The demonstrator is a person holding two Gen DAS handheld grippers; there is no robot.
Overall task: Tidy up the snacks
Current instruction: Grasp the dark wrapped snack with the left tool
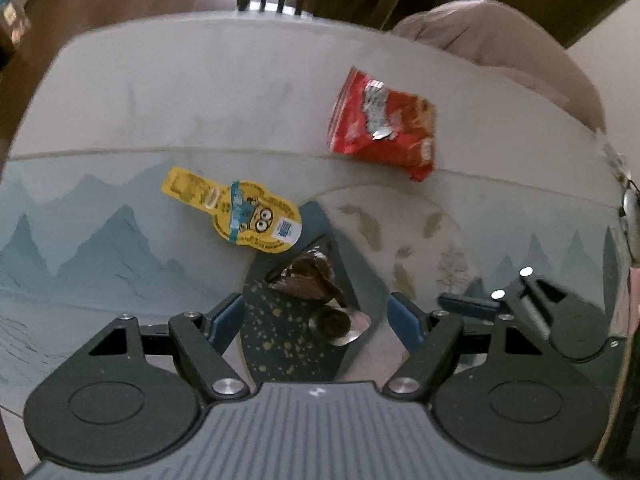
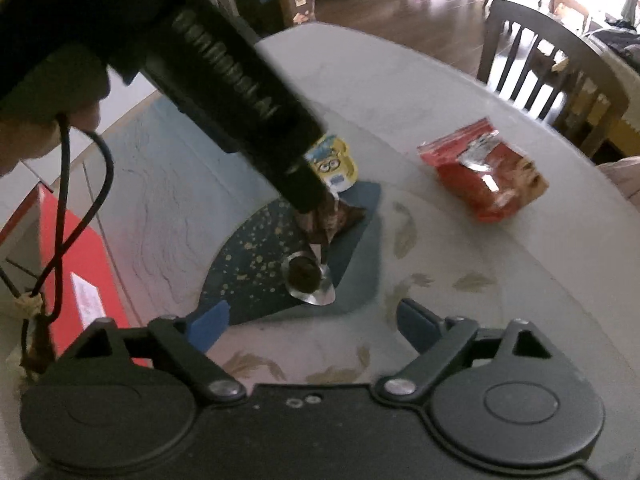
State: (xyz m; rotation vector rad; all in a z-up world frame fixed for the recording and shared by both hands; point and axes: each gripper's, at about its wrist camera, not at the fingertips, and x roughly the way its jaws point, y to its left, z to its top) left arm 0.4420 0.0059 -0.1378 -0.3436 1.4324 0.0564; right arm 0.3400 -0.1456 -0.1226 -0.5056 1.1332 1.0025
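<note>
On the printed tablecloth lie a red snack bag (image 1: 382,124) (image 2: 484,172), a yellow cartoon pouch (image 1: 236,210) (image 2: 334,164), a crumpled brown wrapper (image 1: 308,280) (image 2: 336,218) and a round chocolate on foil (image 1: 332,322) (image 2: 306,276). My left gripper (image 1: 316,320) points steeply down over the wrapper and chocolate, open, its blue pads apart from both. My right gripper (image 2: 314,326) stands open just short of the chocolate, nothing touching its pads. The left tool's black body (image 2: 240,92) crosses the right wrist view and hides part of the pouch.
A red box (image 2: 76,264) lies at the table's left edge. A dark wooden chair (image 2: 552,64) stands at the far side, and a beige cushion (image 1: 500,40) lies at the back right. One blue finger (image 1: 464,304) of the right gripper shows beside the left one.
</note>
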